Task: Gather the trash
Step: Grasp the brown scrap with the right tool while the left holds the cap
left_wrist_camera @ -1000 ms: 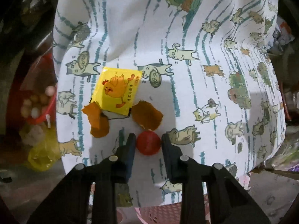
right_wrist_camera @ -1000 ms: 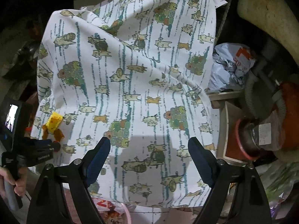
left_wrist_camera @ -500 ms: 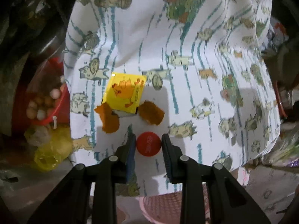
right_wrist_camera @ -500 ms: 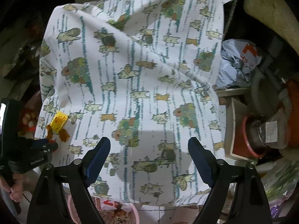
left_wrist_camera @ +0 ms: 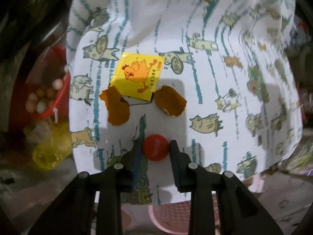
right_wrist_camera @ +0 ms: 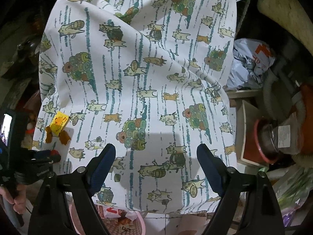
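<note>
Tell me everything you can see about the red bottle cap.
The red bottle cap is small, round, plastic-looking, with faint lettering on its flat top. It sits between the two fingers of the left gripper, which press its sides. Beneath it is the cat-print cloth; whether it touches the cloth is unclear. Two orange peel pieces and a yellow packet lie just beyond it.

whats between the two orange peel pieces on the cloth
In the left wrist view, the lower edge of the yellow chicken packet sits between the left orange peel piece and the right orange peel piece, with bare cat-print cloth just below it.
</note>
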The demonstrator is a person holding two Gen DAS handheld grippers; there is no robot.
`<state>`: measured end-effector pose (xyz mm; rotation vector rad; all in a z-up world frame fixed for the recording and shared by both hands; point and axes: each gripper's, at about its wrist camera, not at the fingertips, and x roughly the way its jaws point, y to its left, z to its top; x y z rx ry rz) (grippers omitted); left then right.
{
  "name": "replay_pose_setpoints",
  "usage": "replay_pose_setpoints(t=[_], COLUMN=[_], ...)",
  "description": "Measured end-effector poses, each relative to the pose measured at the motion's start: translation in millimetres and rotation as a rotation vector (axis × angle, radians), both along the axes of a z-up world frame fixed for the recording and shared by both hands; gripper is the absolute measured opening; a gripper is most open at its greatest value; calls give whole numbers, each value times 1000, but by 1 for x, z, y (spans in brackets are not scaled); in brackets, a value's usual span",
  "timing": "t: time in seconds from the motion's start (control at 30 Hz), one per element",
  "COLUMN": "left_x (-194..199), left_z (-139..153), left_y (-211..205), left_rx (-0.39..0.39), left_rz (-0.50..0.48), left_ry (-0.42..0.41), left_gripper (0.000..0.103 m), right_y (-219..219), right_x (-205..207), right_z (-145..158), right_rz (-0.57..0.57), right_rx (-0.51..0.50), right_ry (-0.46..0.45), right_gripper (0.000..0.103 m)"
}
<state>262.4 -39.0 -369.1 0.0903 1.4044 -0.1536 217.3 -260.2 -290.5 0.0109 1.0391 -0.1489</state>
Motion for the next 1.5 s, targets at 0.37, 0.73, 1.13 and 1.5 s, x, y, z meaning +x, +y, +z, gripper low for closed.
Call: replay_pose_setpoints(t=[0.37, 0.73, 1.13, 1.5], left_x=[-7, -6, -7, -20], left_z=[90, 72, 78, 89], left_y=[72, 83, 85, 86], left_rx=[-113, -50, -55, -65], left_rz=[124, 140, 133, 133], left_ry=[-200, -134, -158, -189], left_gripper=[26, 27, 27, 27], right_y=[55, 162, 181, 144], right_x=[30, 87, 108, 88], right_z=[-9, -78, -109, -86], right_rz=[125, 390, 327, 276], right_rx=[228, 165, 100, 117], right_ry=[111, 285, 284, 243], right_gripper=[86, 68, 38, 29])
